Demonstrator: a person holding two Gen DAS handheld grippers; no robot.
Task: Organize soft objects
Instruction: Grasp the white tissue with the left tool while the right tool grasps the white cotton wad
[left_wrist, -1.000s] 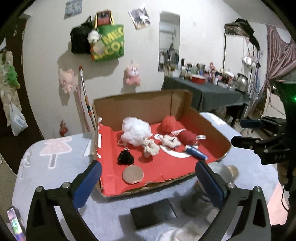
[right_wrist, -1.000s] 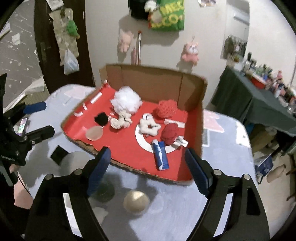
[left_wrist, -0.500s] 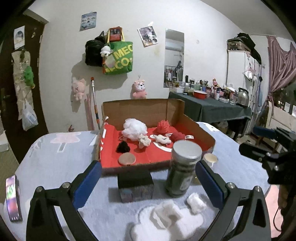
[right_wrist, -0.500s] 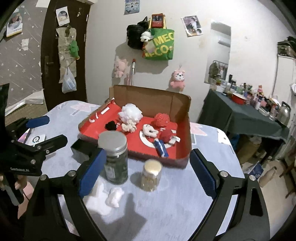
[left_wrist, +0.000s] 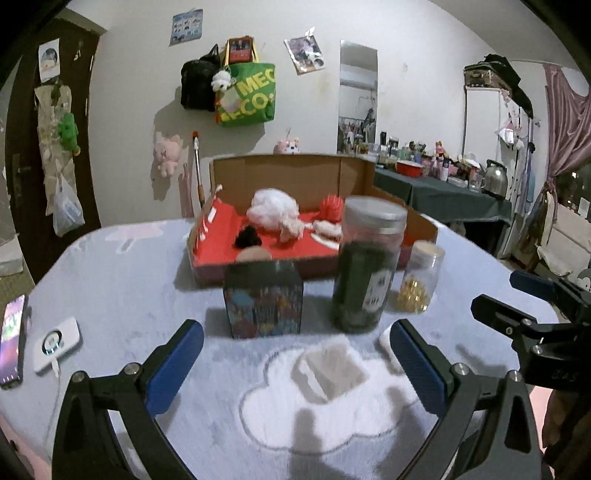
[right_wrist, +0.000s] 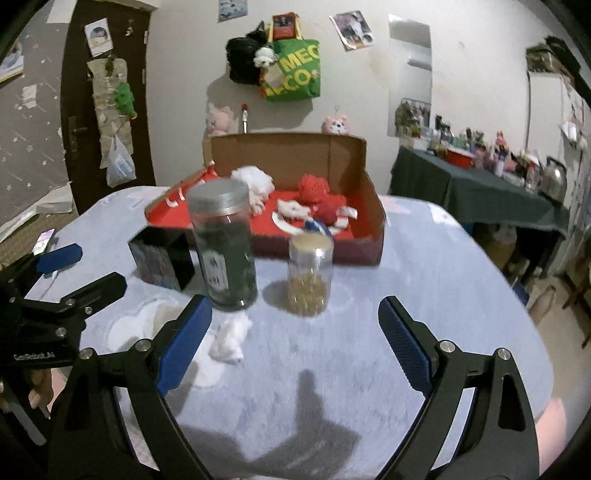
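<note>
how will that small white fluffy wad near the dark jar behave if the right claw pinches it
The white fluffy wad looks like loose cotton, so it would likely squash flat and weigh almost nothing. Its ragged edges suggest fibres may pull apart. Lying limp on the fuzzy tablecloth, it probably won't roll.

Left wrist view: low over table (left_wrist: 122, 280), facing 12 o'clock toward cardboard tray (left_wrist: 291, 173). Right wrist view: slightly higher, from the right. Both share dark jar (left_wrist: 367, 266) (right_wrist: 225, 243), small jar (right_wrist: 310, 273), tray (right_wrist: 288, 151), back wall.
</note>
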